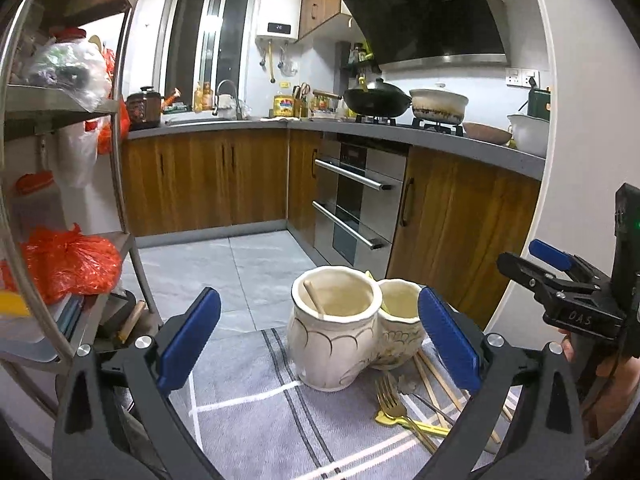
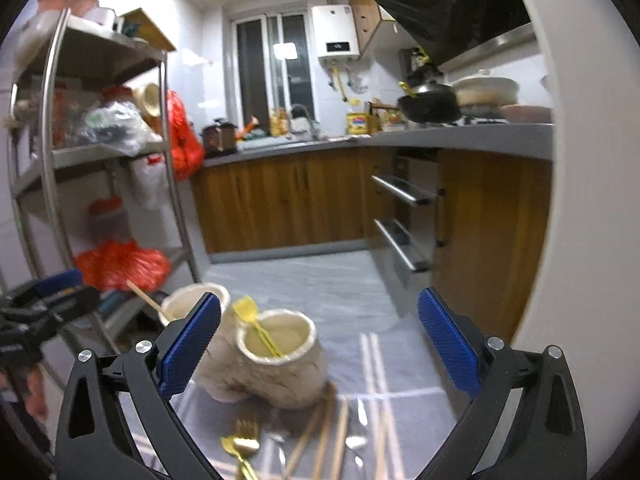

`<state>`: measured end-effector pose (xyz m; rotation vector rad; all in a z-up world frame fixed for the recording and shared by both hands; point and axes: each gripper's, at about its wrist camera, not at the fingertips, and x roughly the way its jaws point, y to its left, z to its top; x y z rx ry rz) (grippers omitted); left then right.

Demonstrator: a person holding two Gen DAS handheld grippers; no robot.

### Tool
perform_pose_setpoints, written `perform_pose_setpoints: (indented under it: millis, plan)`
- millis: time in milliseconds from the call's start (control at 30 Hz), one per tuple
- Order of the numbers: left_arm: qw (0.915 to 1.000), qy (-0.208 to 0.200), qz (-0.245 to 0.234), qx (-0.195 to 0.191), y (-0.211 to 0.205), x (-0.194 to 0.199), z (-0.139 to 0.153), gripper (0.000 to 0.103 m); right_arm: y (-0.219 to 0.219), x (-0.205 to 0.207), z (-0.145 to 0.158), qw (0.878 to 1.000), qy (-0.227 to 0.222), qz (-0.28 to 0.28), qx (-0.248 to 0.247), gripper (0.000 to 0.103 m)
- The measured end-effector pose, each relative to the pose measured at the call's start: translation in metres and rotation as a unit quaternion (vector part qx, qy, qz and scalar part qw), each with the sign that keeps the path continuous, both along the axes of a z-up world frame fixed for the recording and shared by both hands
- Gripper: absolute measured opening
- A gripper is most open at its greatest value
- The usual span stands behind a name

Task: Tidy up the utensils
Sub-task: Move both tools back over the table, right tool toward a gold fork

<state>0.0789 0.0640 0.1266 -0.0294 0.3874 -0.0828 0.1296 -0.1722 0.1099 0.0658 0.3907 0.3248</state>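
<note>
A cream double-pot ceramic utensil holder (image 1: pixel 336 336) stands on a grey striped cloth (image 1: pixel 256 412). One wooden chopstick (image 1: pixel 314 298) leans in its larger pot; a yellow utensil (image 2: pixel 256 326) sticks out of the smaller pot (image 2: pixel 280 352). A gold fork (image 1: pixel 394 406), a gold spoon (image 2: pixel 236 446), a silver piece and several wooden chopsticks (image 2: pixel 320 432) lie on the cloth in front of the holder. My left gripper (image 1: pixel 320 344) is open and empty, just before the holder. My right gripper (image 2: pixel 320 348) is open and empty above the loose utensils; it also shows in the left wrist view (image 1: pixel 560 280).
A metal shelf rack (image 2: pixel 52 152) with red bags stands at the left. Wooden cabinets, an oven (image 1: pixel 356 196) and a counter with a wok (image 1: pixel 376 100) and pots run along the back and right. Tiled floor lies beyond the cloth.
</note>
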Motion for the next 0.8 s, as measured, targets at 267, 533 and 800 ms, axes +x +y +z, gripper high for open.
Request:
perform_pose_setpoints:
  millis: [267, 533, 800]
  plan:
    - [0.9998, -0.007, 0.0, 0.02, -0.015, -0.028, -0.012, 0.097, -0.025, -0.016, -0.02, 0.999, 0.031, -0.011, 0.006, 0.098]
    - [0.9995, 0.029, -0.009, 0.001, -0.023, -0.046, -0.053, 0.097, -0.037, -0.033, -0.05, 0.998, 0.062, 0.001, -0.011, 0.098]
    - [0.9983, 0.053, -0.024, 0.003, -0.037, -0.055, -0.089, 0.097, -0.036, -0.044, -0.08, 0.995, 0.09, 0.012, -0.045, 0.098]
